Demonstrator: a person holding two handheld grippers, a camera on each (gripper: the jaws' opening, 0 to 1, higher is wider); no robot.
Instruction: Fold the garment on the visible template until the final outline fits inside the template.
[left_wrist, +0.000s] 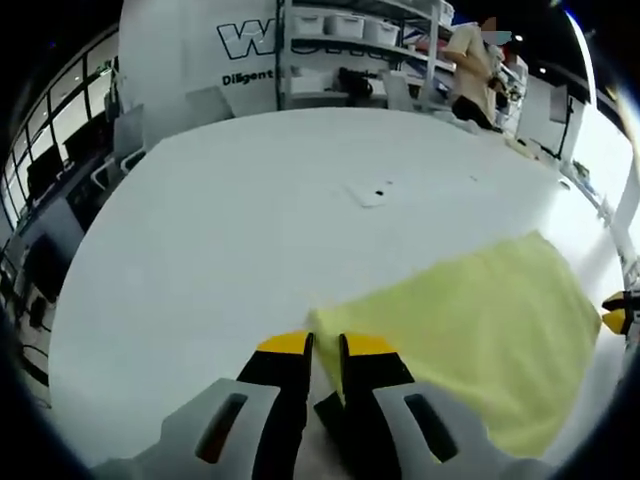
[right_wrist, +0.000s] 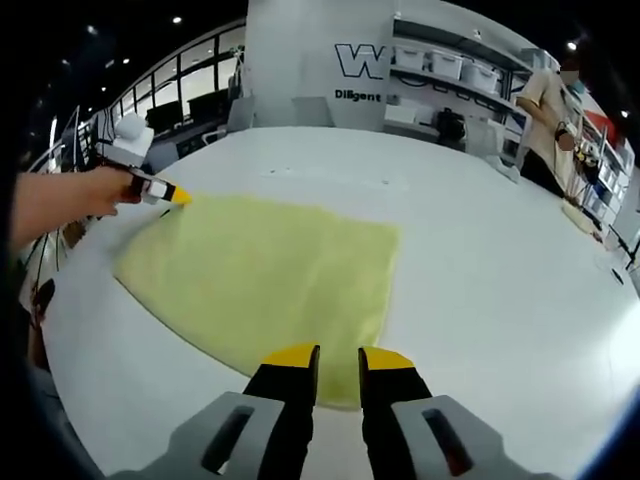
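Our left gripper (left_wrist: 326, 345) pinches a corner of the yellow garment (right_wrist: 265, 280); our right gripper (right_wrist: 339, 353), slightly parted, holds nothing at its edge. It lies flat on the white surface (right_wrist: 480, 260), folding apparently unfinished.

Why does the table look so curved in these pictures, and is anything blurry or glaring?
In the left gripper view, the fisheye lens bows the white table into a dome; the yellow cloth looks soft, without harsh shadows. In the right gripper view, the table edge curves likewise, ceiling spotlights appear as small bright dots, and the background shelves are slightly blurred.
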